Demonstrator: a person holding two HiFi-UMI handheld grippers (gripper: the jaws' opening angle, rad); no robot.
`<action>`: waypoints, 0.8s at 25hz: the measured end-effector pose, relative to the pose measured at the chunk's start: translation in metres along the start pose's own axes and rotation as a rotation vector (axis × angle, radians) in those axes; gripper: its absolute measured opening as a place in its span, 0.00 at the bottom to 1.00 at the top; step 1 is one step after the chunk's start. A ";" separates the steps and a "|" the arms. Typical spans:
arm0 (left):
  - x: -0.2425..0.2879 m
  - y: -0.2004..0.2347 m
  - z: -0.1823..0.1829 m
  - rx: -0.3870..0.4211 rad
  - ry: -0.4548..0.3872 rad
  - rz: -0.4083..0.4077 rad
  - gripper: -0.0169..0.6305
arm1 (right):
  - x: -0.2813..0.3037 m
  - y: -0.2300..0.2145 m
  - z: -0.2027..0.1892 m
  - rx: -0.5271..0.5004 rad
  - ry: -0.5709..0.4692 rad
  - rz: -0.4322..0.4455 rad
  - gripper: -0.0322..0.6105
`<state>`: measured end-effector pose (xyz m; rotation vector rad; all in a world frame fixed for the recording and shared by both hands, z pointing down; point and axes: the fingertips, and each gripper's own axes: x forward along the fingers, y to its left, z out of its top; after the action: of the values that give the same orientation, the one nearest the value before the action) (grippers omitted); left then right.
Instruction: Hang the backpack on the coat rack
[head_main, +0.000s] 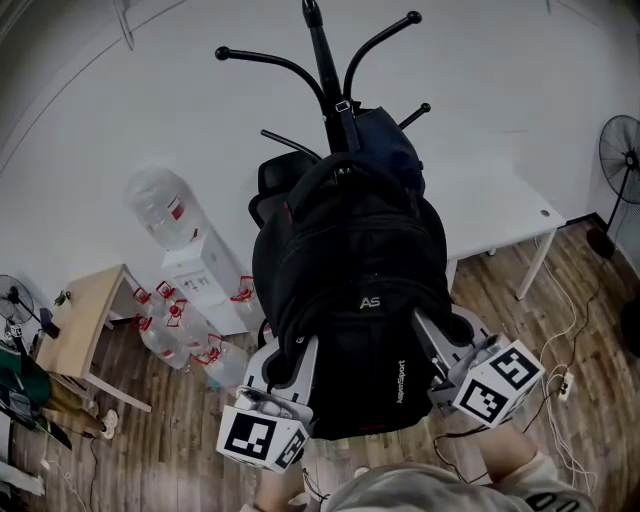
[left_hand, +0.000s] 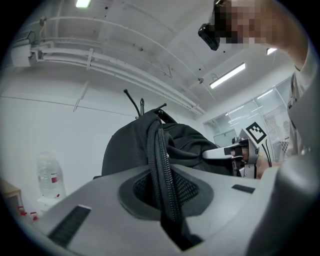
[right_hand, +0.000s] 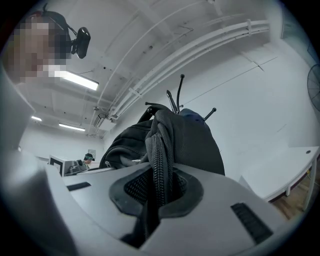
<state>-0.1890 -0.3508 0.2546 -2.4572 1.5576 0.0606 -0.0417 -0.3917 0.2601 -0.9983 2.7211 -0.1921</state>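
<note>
A black backpack (head_main: 350, 300) hangs in the air in the middle of the head view, held from both sides. My left gripper (head_main: 298, 362) is shut on its left edge, and in the left gripper view the jaws clamp a zippered seam (left_hand: 162, 175). My right gripper (head_main: 432, 345) is shut on the right edge, pinching the same kind of seam (right_hand: 159, 170). The black coat rack (head_main: 325, 60) rises just behind the backpack's top, its curved hooks spread above it. A dark blue bag (head_main: 392, 145) hangs on the rack. The backpack's top handle is hidden.
A water dispenser (head_main: 195, 265) stands at the left wall with several bottles (head_main: 170, 330) on the floor beside it. A wooden table (head_main: 80, 320) is further left. A white desk (head_main: 510, 215), a fan (head_main: 622, 150) and floor cables (head_main: 570, 390) are on the right.
</note>
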 end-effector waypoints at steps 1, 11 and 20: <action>0.002 0.005 -0.003 -0.006 0.001 -0.004 0.08 | 0.004 -0.001 -0.002 0.000 0.005 -0.008 0.10; 0.026 0.019 -0.037 -0.015 0.025 -0.056 0.08 | 0.026 -0.027 -0.027 -0.006 0.032 -0.090 0.10; 0.055 0.036 -0.069 -0.055 0.033 -0.071 0.08 | 0.045 -0.052 -0.049 0.017 0.053 -0.130 0.10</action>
<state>-0.2038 -0.4290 0.3067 -2.5667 1.4991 0.0524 -0.0557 -0.4584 0.3103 -1.1831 2.6978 -0.2682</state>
